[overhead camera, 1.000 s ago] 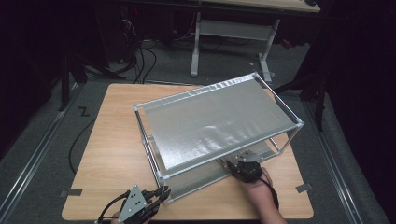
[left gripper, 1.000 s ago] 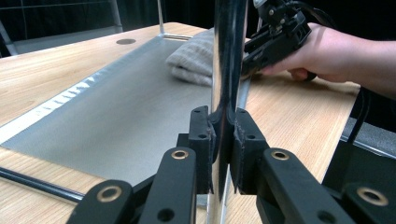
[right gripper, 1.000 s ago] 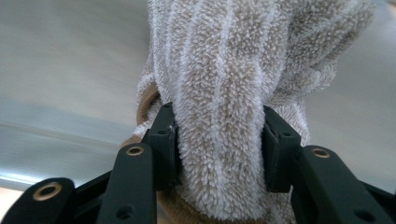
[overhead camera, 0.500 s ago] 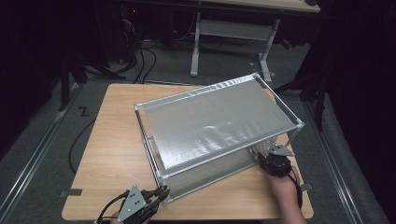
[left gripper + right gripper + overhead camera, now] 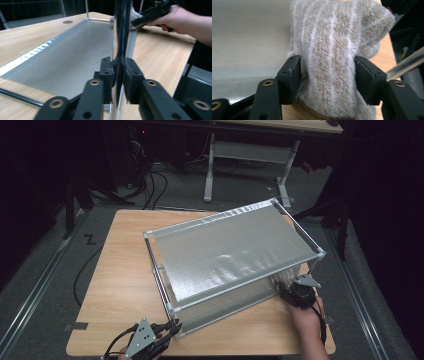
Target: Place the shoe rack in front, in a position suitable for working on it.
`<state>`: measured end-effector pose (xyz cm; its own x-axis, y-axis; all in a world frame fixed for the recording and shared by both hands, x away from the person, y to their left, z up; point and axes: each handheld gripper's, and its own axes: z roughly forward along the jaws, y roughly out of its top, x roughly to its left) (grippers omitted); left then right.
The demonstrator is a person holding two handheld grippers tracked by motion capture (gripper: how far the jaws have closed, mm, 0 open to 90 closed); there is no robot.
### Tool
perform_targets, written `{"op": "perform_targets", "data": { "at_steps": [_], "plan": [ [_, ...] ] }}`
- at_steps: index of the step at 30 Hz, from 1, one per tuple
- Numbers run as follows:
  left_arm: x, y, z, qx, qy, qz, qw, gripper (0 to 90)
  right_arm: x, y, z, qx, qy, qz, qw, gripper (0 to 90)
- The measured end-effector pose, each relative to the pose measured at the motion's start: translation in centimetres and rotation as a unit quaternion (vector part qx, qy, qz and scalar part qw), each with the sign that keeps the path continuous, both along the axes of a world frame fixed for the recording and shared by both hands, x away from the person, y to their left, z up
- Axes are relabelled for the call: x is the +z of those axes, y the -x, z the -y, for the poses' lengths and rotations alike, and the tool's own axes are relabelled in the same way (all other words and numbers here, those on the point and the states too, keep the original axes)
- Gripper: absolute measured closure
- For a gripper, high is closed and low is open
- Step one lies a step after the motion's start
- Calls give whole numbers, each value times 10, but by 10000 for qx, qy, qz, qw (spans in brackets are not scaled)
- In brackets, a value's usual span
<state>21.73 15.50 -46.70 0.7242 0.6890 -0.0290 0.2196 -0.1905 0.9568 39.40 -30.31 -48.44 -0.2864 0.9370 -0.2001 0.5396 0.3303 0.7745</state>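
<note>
A metal-framed box (image 5: 235, 255) with frosted panels stands skewed on the wooden table (image 5: 120, 285). My left gripper (image 5: 172, 326) is at its near left corner, shut on the upright corner post (image 5: 122, 30). The pads (image 5: 107, 72) lie against the post, though the jaws have just been opening a little. My right gripper (image 5: 287, 287) is at the box's near right end. Its jaws have just been opening and stand wide, with a fluffy beige cloth (image 5: 337, 37) loose between them against the panel (image 5: 249, 37). The left gripper view shows the right gripper (image 5: 152, 12) far off in a hand.
Bare tabletop lies left of the box and in a strip along the near edge. A desk frame (image 5: 250, 155) and cables (image 5: 150, 175) stand on the floor behind the table. Tape marks (image 5: 75, 326) sit at the table's front corners.
My right gripper slid right along the box's front face to its right end, then stayed there. My left gripper kept its place on the corner post.
</note>
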Motion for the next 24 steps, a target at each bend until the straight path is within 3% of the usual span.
{"op": "perform_targets", "data": {
  "at_steps": [3, 5, 12, 24],
  "plan": [
    [0, 0, -1, 36, -15, 1, 10000, 737, -3, -3, 0, 40, -26, -76, 10000, 434],
    [0, 0, -1, 32, -23, 16, 10000, 786, -5, -4, -1, -12, -68, -185, 9998, 477],
    [0, 0, 0, 28, -21, 28, 10000, 800, -7, -3, -8, 132, -91, -237, 9996, 514],
    [0, 0, -1, 7, -12, 43, 10000, 802, -9, 10, -48, 775, -183, -385, 9961, 516]
  ]
}}
